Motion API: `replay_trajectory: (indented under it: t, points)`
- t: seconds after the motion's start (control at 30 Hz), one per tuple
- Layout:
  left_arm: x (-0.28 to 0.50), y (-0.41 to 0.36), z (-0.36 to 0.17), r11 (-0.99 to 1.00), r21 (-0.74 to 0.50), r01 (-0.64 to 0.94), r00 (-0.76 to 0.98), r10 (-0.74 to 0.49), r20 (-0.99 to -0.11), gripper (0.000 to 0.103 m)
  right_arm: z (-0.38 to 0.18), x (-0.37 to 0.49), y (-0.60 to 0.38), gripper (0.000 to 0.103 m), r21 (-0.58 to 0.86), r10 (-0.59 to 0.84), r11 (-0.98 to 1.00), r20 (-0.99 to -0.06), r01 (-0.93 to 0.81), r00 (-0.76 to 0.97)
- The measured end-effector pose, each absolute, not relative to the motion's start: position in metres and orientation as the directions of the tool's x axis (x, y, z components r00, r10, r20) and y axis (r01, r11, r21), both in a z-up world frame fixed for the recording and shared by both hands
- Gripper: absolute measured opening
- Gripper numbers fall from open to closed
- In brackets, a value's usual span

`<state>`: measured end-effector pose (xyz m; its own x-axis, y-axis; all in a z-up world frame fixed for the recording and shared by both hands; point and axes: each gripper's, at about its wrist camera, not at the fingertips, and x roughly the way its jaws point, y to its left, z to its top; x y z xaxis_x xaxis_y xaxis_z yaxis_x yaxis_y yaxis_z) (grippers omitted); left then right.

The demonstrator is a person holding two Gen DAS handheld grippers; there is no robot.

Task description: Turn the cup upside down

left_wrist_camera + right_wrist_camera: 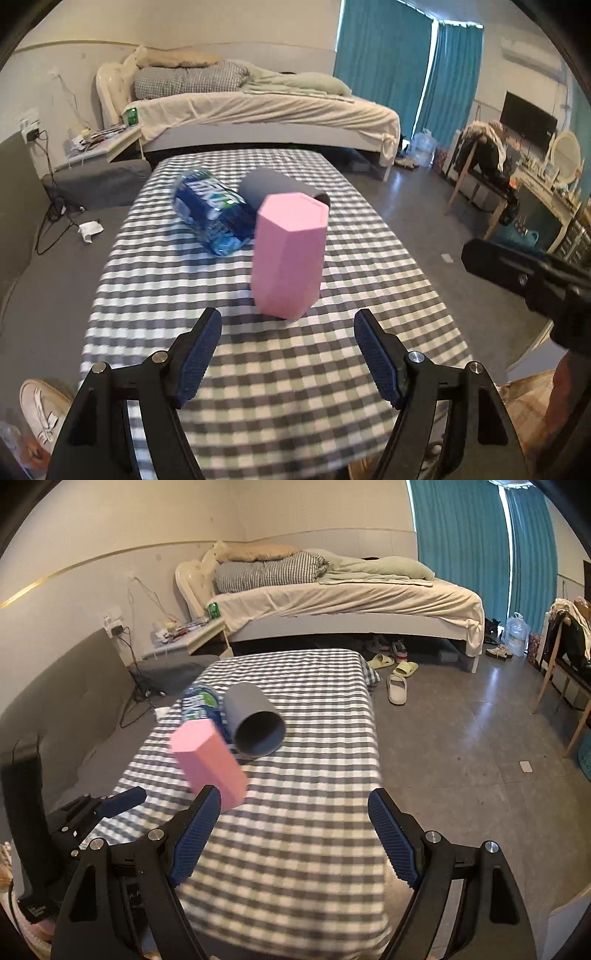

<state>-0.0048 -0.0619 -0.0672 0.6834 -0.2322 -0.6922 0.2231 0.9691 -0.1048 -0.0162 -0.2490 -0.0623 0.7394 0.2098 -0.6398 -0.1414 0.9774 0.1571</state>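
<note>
Both hand-held grippers w/ jaws apart, nothing held: my left hand-held gripper [288, 325], right hand-held gripper [294, 806]. L→R on checkered worktop [295, 387]: blue bottle [212, 212] lying down, pink cup [290, 254] upright, closed end up, grey cup [255, 722] on its side behind it.

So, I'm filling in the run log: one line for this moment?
pink cup: standing closed end up on checked table | grey cup: on side | left gripper: open | right gripper: open

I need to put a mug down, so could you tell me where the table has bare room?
Free: the near cloth between the pink cup and the table edge, and the far end. Crowded: the middle, where the bottle and grey cup lie.
</note>
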Motion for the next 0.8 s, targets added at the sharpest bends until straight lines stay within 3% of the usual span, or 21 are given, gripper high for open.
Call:
replay_trajectory:
  t: [0.13,0.43,0.53,0.6,0.8]
  points:
    - [-0.022,-0.045,-0.050,0.973,-0.113,0.200,0.714,-0.224,-0.663,0.077,-0.048,-0.040,-0.232,0.082,0.155,0.229,0.973,-0.598,-0.169,0.768]
    - [-0.076,-0.004,-0.007,0.993,-0.066,0.098,0.858,-0.118,-0.500,0.077,-0.040,-0.083,-0.209,0.083,0.105,0.194,0.981,-0.493,-0.164,0.848]
    - [-0.090,0.005,-0.002,0.995,-0.069,0.073,0.887,-0.097,-0.451,0.091,-0.043,-0.083,-0.204,0.090,0.098,0.194,0.981,-0.485,-0.168,0.853]
    - [-0.098,0.008,-0.002,0.994,-0.084,0.065,0.907,-0.094,-0.411,0.093,-0.044,-0.083,-0.203,0.094,0.099,0.190,0.982,-0.472,-0.162,0.861]
    - [-0.091,0.015,-0.016,0.996,-0.085,-0.032,0.901,-0.008,-0.433,0.097,-0.051,-0.079,-0.196,0.103,0.051,0.138,0.990,-0.455,-0.128,0.880]
